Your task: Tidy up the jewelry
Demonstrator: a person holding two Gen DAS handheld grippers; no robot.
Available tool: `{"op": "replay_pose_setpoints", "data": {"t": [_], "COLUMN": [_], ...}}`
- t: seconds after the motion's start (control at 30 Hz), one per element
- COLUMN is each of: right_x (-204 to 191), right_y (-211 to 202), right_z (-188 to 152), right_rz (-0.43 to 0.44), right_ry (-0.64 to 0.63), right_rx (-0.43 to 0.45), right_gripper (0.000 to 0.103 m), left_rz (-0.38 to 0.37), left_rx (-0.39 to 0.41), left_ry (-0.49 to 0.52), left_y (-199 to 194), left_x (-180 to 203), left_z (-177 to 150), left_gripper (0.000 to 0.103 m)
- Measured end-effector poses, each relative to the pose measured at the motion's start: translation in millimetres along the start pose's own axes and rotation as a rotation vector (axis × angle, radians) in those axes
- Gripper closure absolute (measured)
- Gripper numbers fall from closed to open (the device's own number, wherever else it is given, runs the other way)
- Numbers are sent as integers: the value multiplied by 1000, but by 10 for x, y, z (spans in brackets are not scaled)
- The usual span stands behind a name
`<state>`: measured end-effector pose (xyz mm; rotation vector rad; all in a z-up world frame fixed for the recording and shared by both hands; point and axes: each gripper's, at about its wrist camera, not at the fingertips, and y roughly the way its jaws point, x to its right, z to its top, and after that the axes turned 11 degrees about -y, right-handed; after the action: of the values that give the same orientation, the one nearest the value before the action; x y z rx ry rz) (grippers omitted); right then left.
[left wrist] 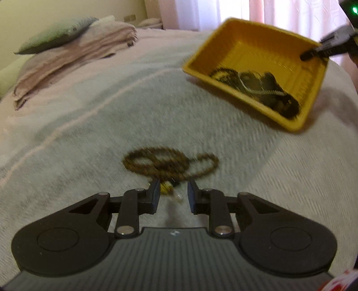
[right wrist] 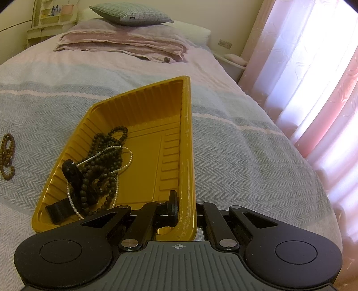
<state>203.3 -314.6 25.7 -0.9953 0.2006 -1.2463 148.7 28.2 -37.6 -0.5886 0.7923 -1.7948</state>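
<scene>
A yellow plastic tray (right wrist: 170, 125) lies tilted on the bed; it also shows in the left wrist view (left wrist: 241, 42). Dark bead strings (right wrist: 100, 170), a pearl strand (right wrist: 125, 161) and a black clip (right wrist: 71, 174) lie piled in its low corner. My right gripper (right wrist: 185, 201) is shut on the tray's near rim, one finger inside, one outside, lifting that side. A brown bead necklace (left wrist: 170, 163) lies looped on the blanket, seen far left in the right wrist view (right wrist: 7, 156). My left gripper (left wrist: 173, 190) is open just above the necklace's near end, by a gold pendant (left wrist: 166, 189).
The bed has a grey herringbone blanket (right wrist: 246, 156). Folded pink bedding (right wrist: 125, 44) and a green pillow (right wrist: 129, 13) lie at the head. Pink curtains (right wrist: 313, 78) hang along the right side. A shelf (right wrist: 51, 13) stands at the far left.
</scene>
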Motion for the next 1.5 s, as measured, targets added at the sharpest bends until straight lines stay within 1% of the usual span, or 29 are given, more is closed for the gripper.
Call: {"op": "replay_pose_setpoints", "data": {"t": [0.13, 0.23, 0.33, 0.37, 0.4, 0.53, 0.7, 0.9, 1.1, 1.17, 1.37, 1.5], "right_x": [-2, -2, 3, 4, 4, 5, -4, 0, 1, 2, 4, 10], "right_y": [5, 10, 15, 15, 16, 17, 18, 12, 8, 10, 11, 18], "right_z": [4, -2, -5, -5, -3, -6, 1, 2, 0, -1, -1, -7], "right_rz": [0, 1, 3, 3, 3, 2, 0, 1, 2, 3, 4, 7], "right_ry": [1, 1, 2, 2, 3, 3, -1, -1, -1, 0, 0, 2], "right_rx": [-1, -3, -5, -5, -5, -3, -3, -2, -1, -1, -1, -1], "right_gripper": [100, 100, 100, 100, 100, 100, 100, 100, 100, 100, 100, 100], "left_rz": [-3, 23, 30, 24, 21, 24, 13, -69, -176, -220, -295, -322], "left_rx": [-15, -12, -9, -12, -16, -17, 17, 96, 146, 155, 171, 176], "left_ry": [-20, -40, -62, -66, -68, -70, -58, -45, -32, -20, 23, 38], "left_y": [84, 141, 195, 204, 213, 186, 44, -123, -80, -41, 117, 216], "left_x": [45, 44, -1, -5, -1, -7, 77, 332, 701, 851, 1234, 1402], "left_z": [-110, -151, -126, -127, -124, -122, -38, 238, 553, 658, 897, 1016], "left_gripper": [80, 80, 87, 92, 95, 95, 96, 95, 95, 95, 95, 95]}}
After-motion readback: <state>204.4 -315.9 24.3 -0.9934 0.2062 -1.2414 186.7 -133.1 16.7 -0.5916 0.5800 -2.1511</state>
